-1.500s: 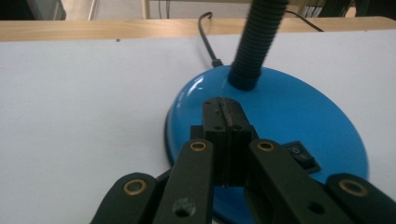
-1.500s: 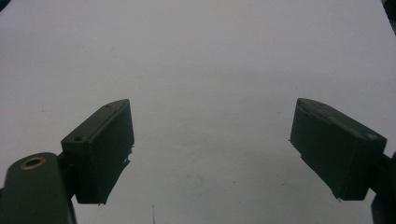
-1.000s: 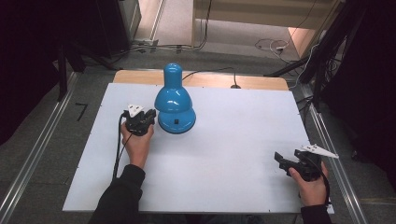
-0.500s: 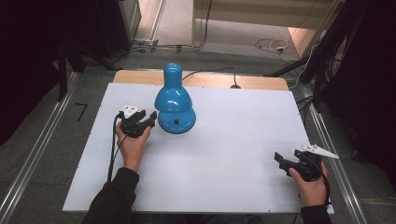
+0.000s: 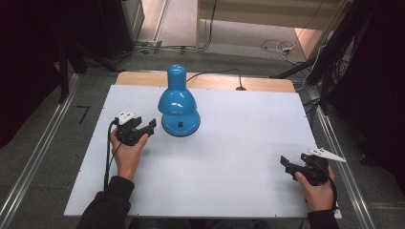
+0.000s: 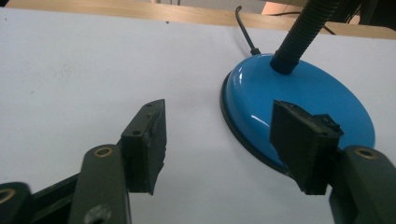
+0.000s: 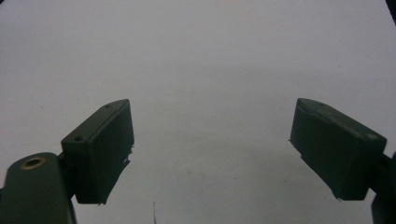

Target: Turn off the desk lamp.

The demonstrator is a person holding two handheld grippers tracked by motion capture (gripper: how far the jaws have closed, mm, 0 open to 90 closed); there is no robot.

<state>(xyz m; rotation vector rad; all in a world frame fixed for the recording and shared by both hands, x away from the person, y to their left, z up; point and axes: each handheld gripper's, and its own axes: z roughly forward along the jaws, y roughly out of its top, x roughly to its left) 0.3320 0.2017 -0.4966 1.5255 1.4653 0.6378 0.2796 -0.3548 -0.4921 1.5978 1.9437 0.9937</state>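
Observation:
A blue desk lamp (image 5: 177, 102) stands on the white table (image 5: 229, 143), its shade bent down over its round base. In the left gripper view the blue base (image 6: 299, 107) lies ahead and to the right, with a black corrugated neck (image 6: 303, 32) rising from it. My left gripper (image 5: 150, 126) is open just left of the base, and its right jaw overlaps the base's near rim in its own view. My left gripper (image 6: 219, 140) holds nothing. Far off at the table's right front, my right gripper (image 5: 285, 164) is open above bare table. My right gripper (image 7: 210, 149) has empty space between its jaws.
The lamp's black cord (image 5: 215, 74) runs back over a wooden strip (image 5: 205, 82) at the table's far edge. Metal rails (image 5: 38, 152) flank the table on both sides. Cables lie on the floor beyond.
My left gripper has turned and shifted slightly, its jaws now pointing right toward the lamp's base. The right gripper has stayed put.

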